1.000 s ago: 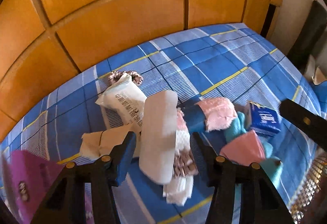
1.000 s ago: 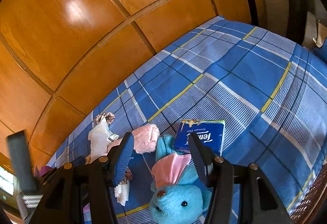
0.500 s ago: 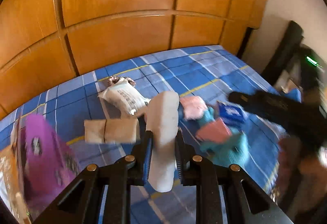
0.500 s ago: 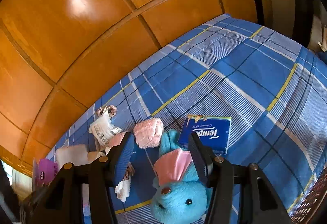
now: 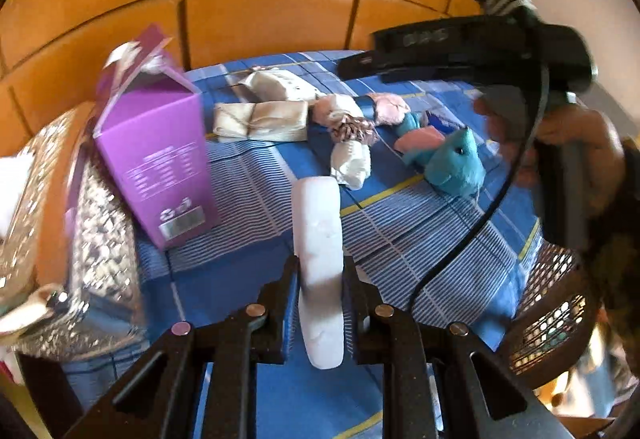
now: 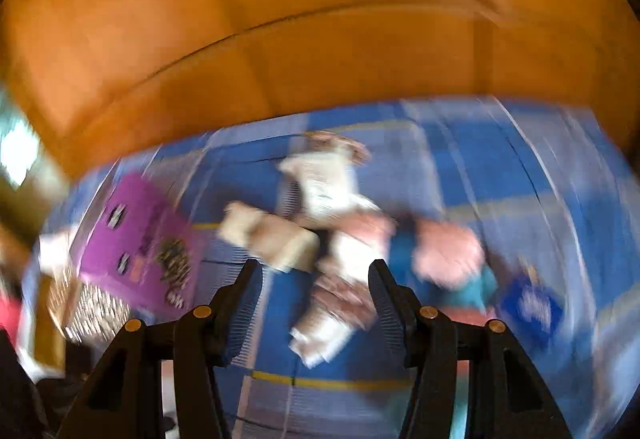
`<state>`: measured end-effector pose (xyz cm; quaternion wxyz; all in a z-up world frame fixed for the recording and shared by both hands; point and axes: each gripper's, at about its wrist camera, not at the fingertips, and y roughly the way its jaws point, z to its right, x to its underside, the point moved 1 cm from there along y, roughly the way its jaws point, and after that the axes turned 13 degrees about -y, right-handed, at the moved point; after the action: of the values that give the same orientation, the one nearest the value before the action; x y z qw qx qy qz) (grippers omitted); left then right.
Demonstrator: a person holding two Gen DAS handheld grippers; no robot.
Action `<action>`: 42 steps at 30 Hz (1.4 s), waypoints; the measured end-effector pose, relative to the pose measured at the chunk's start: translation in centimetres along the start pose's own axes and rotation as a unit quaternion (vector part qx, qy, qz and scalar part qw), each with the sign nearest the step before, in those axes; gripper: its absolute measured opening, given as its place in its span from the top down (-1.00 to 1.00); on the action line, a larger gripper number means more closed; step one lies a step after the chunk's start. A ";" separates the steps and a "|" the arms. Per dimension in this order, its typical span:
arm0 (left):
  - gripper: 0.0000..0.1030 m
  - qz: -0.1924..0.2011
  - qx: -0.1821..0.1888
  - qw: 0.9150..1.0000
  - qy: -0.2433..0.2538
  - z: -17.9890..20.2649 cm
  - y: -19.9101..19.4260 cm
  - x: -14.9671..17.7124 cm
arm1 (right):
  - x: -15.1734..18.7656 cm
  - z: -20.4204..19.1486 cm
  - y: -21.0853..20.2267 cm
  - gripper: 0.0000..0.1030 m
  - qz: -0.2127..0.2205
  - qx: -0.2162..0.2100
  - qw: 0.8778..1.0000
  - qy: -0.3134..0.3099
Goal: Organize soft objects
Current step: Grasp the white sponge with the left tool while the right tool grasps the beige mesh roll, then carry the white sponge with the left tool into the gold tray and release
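Soft things lie scattered on the blue plaid bedspread (image 5: pixel 248 271) in front of you: a fuzzy teal plush toy (image 5: pixel 456 163), a folded cream cloth (image 5: pixel 260 121), a crinkled white packet (image 5: pixel 280 83), beside a stiff purple carton (image 5: pixel 156 159). Your left tongs (image 5: pixel 320 291) are clamped tight on a smooth, white, oblong pad (image 5: pixel 320 239), which stands up between the pads, lifted clear of the bedspread. Your right tongs (image 6: pixel 316 291) stand about half open with nothing between them, above a badly blurred pile of white and pink cloth (image 6: pixel 340 279).
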<state>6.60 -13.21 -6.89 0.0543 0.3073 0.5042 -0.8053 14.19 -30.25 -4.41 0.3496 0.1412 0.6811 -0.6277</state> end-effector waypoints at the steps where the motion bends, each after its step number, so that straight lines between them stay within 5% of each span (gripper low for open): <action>1: 0.63 0.001 0.001 1.000 -0.005 -0.1 -0.2 0.1 | -0.7 -0.8 0.9 -0.08 -0.009 -0.001 0.999 -0.031; 6: 0.65 0.006 0.008 0.999 -0.033 -1.5 -0.6 0.4 | -3.4 -3.7 7.0 -0.08 -0.096 0.004 0.980 -0.173; 13: 0.65 0.006 0.021 0.998 -0.058 -3.0 -0.6 0.6 | -3.3 -4.6 13.1 -0.08 -0.182 0.014 0.953 -0.240; 15: 0.65 0.006 0.021 0.998 -0.061 -3.2 -0.7 0.6 | -3.1 -4.3 13.7 -0.04 -0.182 0.014 0.956 -0.229; 16: 0.65 0.006 0.022 0.998 -0.063 -3.2 -0.8 0.6 | -3.1 -4.1 13.6 0.24 -0.175 0.010 0.960 -0.218; 21: 0.65 0.009 0.023 0.998 -0.063 -3.3 -1.0 0.6 | -2.5 -3.0 11.6 0.57 -0.155 -0.005 0.977 -0.145; 28: 0.65 0.014 0.023 0.998 -0.058 -2.5 -1.3 0.5 | 0.6 -1.9 5.9 0.56 -0.126 -0.072 0.989 -0.015; 34: 0.66 0.034 0.045 0.997 -0.061 -1.4 -3.3 -1.6 | 5.1 -2.6 5.2 0.53 -0.169 -0.040 0.985 0.003; 42: 0.65 0.074 0.072 0.993 -0.054 1.5 -6.0 -11.0 | 5.9 -3.6 5.5 0.51 -0.175 -0.024 0.984 -0.019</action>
<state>12.40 -14.01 4.25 0.1186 0.3032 0.4166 -0.8488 12.33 -27.38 -12.53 0.2503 -0.0007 0.7035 -0.6652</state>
